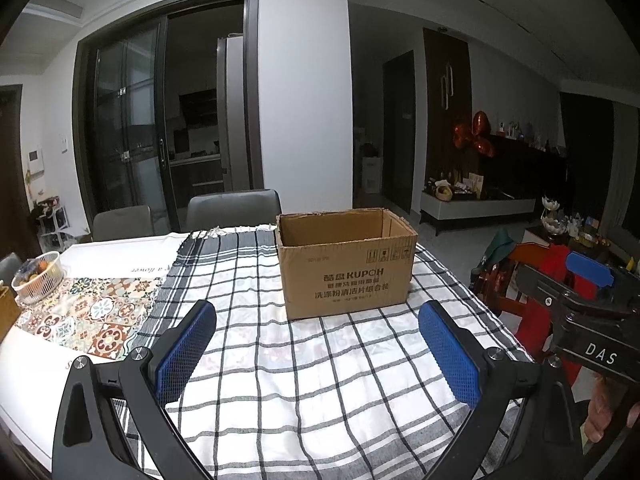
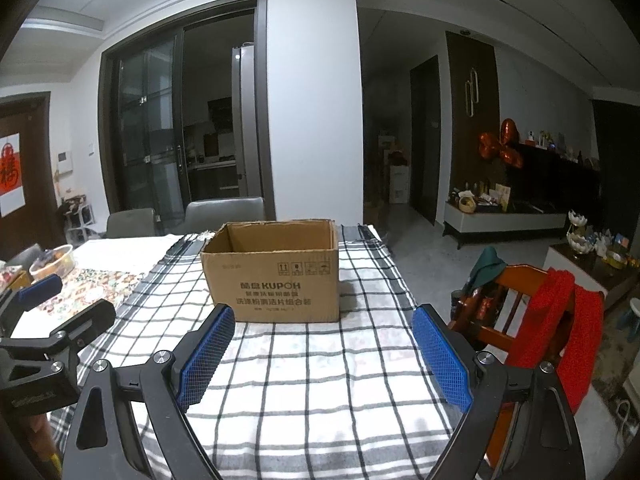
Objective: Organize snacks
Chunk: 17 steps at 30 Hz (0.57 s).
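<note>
Both claws, left gripper [image 1: 318, 354] and right gripper [image 2: 324, 354], gape wide and empty above the checked cloth [image 2: 304, 368]. Ahead stands the open cardboard box [image 2: 272, 280]; no snacks show. Nudging its light wall could slide it.

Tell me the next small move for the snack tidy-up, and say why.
Probably pan both grippers to search for snacks. The cardboard box stands open on the checked cloth, its visible interior bare. Both the left gripper and the right gripper have open jaws holding nothing, and no snack packet shows in either view.
</note>
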Motion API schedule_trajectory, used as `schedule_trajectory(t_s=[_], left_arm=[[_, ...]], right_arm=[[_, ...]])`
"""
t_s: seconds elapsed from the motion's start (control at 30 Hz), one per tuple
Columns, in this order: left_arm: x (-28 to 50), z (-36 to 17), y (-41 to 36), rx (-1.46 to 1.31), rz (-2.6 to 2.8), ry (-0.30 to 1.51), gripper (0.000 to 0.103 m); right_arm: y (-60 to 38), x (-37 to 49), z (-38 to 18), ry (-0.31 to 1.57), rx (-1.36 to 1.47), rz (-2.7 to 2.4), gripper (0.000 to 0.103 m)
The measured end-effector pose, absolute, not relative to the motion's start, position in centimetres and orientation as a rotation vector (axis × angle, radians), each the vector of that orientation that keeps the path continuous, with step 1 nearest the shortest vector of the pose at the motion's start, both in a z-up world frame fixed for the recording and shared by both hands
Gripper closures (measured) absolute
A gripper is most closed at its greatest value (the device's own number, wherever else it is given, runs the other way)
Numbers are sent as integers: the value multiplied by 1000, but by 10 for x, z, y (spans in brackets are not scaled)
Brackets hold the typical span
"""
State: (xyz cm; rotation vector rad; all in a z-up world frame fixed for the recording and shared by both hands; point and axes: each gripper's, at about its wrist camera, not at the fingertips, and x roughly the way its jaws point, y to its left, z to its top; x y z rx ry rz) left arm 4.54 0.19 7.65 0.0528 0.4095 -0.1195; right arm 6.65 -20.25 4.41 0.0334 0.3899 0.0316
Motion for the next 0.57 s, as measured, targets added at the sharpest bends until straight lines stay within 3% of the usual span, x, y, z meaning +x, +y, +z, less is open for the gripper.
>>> schedule_trajectory(t_s=[0.57], left_arm=[[47, 76, 4, 45, -117, 413, 0]], right_arm=[[-203, 68, 42, 399, 31, 34, 12]])
